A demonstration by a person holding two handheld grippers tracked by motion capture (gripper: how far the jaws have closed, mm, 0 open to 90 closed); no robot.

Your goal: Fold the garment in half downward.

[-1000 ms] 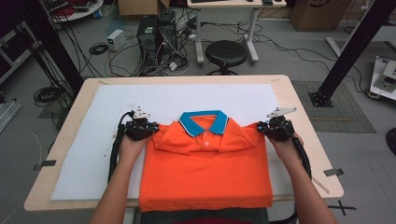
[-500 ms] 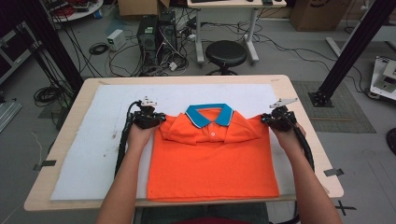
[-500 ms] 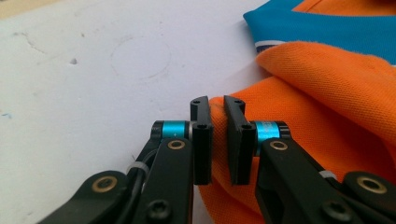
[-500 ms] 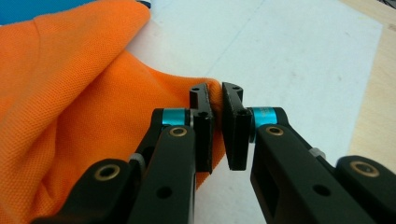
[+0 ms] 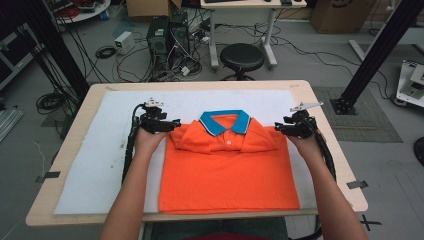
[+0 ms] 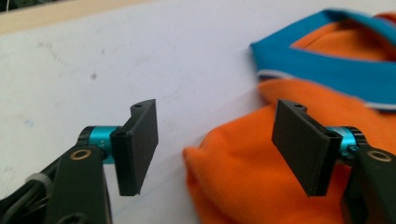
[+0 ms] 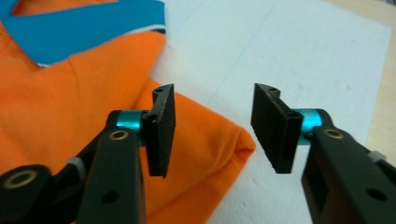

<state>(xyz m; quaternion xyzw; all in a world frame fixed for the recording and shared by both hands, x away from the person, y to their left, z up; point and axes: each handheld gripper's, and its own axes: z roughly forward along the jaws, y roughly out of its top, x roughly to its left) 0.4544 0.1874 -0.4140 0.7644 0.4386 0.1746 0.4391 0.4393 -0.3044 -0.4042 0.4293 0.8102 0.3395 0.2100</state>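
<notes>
Both grippers' jaws have just been opening, spread beside the folded orange polo shirt point(image 5: 227, 170) on the white mat point(image 5: 100, 165): left gripper point(image 6: 215, 149), right gripper point(image 7: 212, 126).

**Orange polo, folded, lying flat on the mat**

Orange polo shirt point(image 5: 227, 170) with a blue collar point(image 5: 225, 122), white trim along the collar edge. Front side up, collar open in a V, placket buttons just visible below it. Sleeves folded in, so the body makes a neat rectangle; hem reaches the near table edge. Shoulder folds bulge slightly. Left shoulder corner point(image 6: 224, 172) sits between the left gripper point(image 5: 167, 125) jaws, untouched by the pads. Right shoulder corner point(image 7: 233, 144) likewise lies between the right gripper point(image 5: 282, 128) jaws, free of them.
</notes>
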